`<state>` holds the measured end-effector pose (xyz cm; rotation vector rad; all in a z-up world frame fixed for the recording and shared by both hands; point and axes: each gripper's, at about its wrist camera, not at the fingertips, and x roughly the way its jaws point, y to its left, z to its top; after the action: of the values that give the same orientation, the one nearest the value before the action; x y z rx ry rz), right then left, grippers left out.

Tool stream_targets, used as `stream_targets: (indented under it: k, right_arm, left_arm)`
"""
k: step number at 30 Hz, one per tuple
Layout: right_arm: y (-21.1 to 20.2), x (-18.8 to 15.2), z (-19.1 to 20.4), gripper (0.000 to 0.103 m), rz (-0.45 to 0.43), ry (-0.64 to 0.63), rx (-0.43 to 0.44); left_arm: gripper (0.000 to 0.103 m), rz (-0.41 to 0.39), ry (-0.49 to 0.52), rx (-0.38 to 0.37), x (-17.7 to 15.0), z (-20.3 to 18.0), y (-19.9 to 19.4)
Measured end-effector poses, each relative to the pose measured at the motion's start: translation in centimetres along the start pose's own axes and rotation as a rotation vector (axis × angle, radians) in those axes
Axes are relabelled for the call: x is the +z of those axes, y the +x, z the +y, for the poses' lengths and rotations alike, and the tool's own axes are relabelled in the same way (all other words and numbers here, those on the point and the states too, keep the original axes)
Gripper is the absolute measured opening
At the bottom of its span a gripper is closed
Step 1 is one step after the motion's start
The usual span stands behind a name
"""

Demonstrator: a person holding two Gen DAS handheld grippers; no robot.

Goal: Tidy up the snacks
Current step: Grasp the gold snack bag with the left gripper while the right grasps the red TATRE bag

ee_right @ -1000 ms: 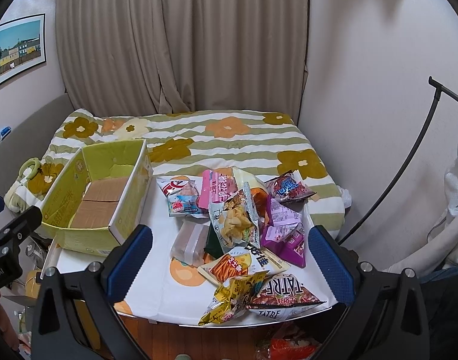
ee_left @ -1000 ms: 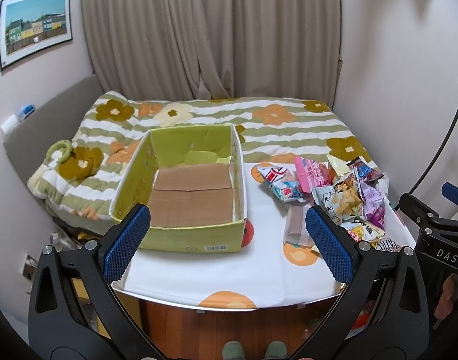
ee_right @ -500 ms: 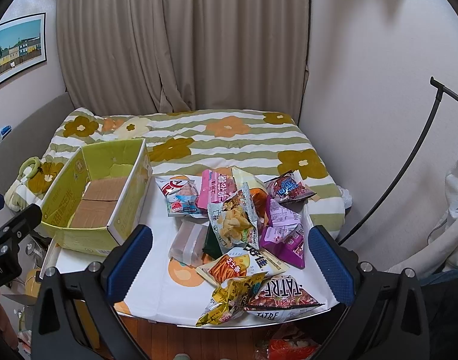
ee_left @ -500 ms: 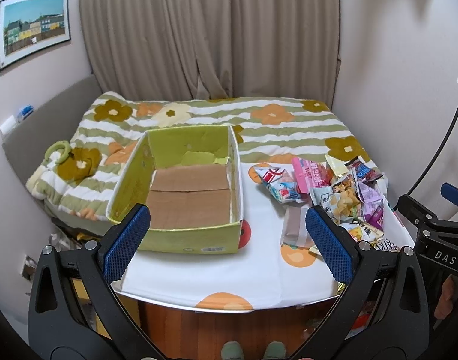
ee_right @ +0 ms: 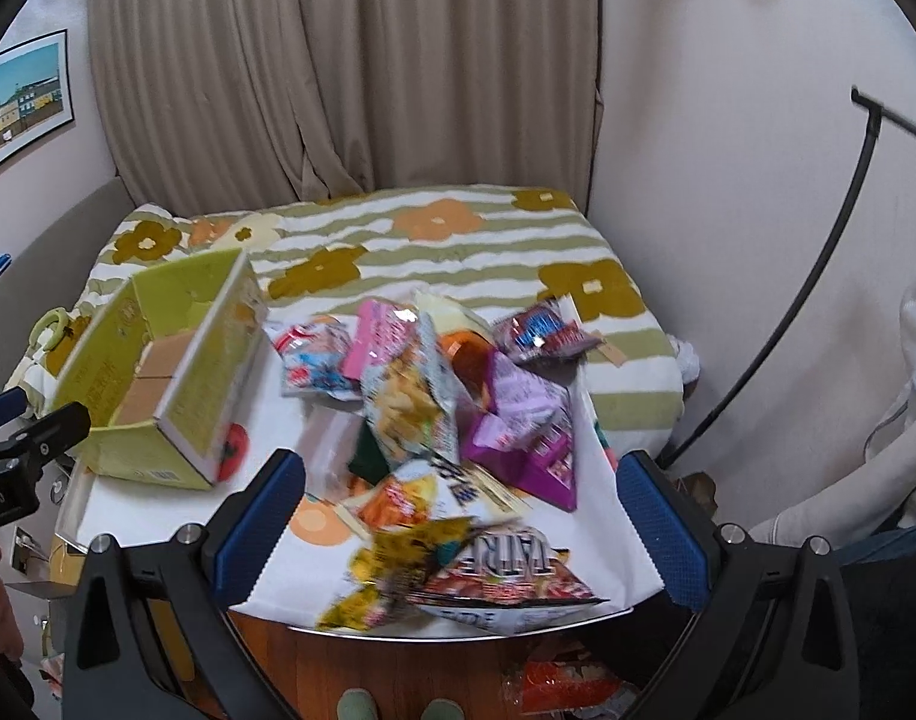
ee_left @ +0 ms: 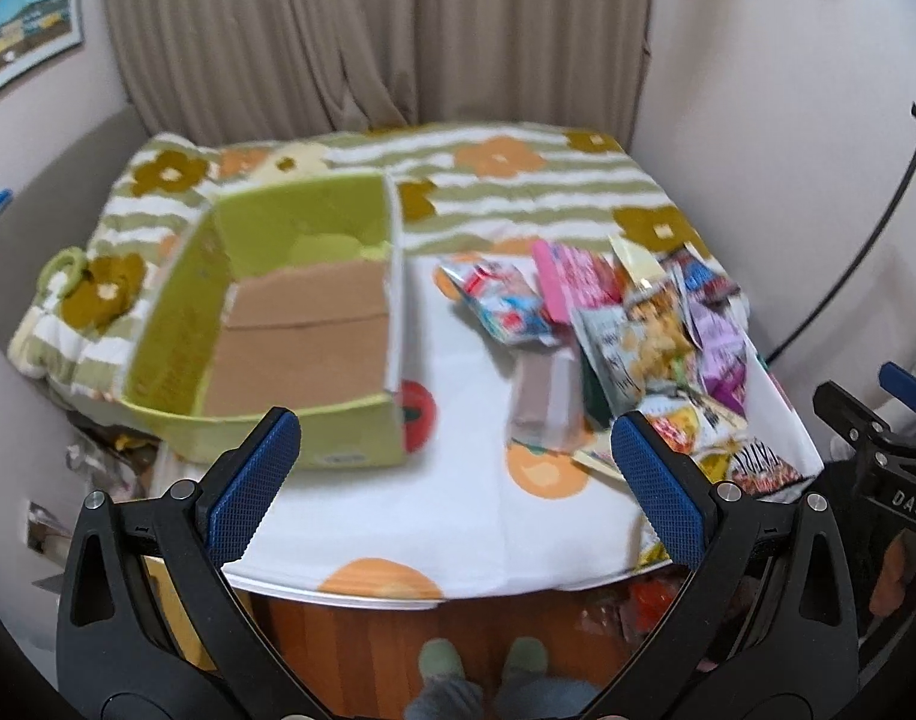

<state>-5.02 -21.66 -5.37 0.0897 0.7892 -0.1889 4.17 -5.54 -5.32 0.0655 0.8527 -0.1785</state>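
A green cardboard box (ee_left: 290, 324) (ee_right: 176, 372) with a bare brown bottom stands on the left of a small table (ee_left: 458, 516). A heap of snack bags (ee_left: 637, 324) (ee_right: 446, 408) lies on the table's right half, among them a pink pack (ee_left: 571, 276), a purple bag (ee_right: 523, 420) and a red TATRE bag (ee_right: 511, 576). My left gripper (ee_left: 455, 450) hangs open before the table's front edge, between box and heap. Above the nearest snack bags my right gripper (ee_right: 460, 492) is open. Neither holds anything.
The table carries a white cloth with orange dots (ee_left: 547, 474). Behind it lies a bed with a striped flower blanket (ee_right: 446, 240), then curtains. A black curved stand (ee_right: 817, 240) rises at the right wall. More packets (ee_right: 565, 678) lie on the wooden floor under the table.
Both grippers have moved forward toward the table, so box and snacks look larger and blurred. The left view has swung right. Nothing was picked up.
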Motion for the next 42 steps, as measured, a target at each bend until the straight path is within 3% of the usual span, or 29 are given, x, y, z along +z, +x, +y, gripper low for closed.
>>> stream_targets:
  k: [7, 15, 25, 29, 31, 36, 42]
  right_arm:
    - [3.8, -2.1, -4.4, 0.103, 0.052, -0.007, 0.025]
    - [6.2, -5.0, -7.7, 0.103, 0.105, -0.154, 0.127]
    - [7.6, -8.0, -6.6, 0.103, 0.149, -0.317, 0.308]
    - [8.9, -8.9, -5.3, 0.103, 0.162, -0.38, 0.322]
    - [9.2, -9.3, -4.9, 0.103, 0.161, -0.398, 0.325]
    - [10.4, -9.4, -4.1, 0.103, 0.178, -0.424, 0.344]
    - [11.1, -9.8, -3.3, 0.103, 0.189, -0.45, 0.35]
  left_arm:
    - [0.103, 0.07, 0.094, -0.089, -1.0, -5.3, 4.3]
    - [0.103, 0.141, 0.224, -0.208, -3.4, -11.3, 7.6]
    - [0.102, 0.239, 0.254, -0.26, -6.1, -13.7, 11.3]
    - [0.08, 0.288, 0.241, -0.286, -6.8, -14.0, 12.7]
    - [0.076, 0.307, 0.225, -0.325, -7.1, -14.0, 13.2]
    - [0.048, 0.35, 0.21, -0.401, -7.8, -14.6, 13.8]
    - [0.047, 0.324, 0.26, -0.385, -8.2, -15.3, 13.6]
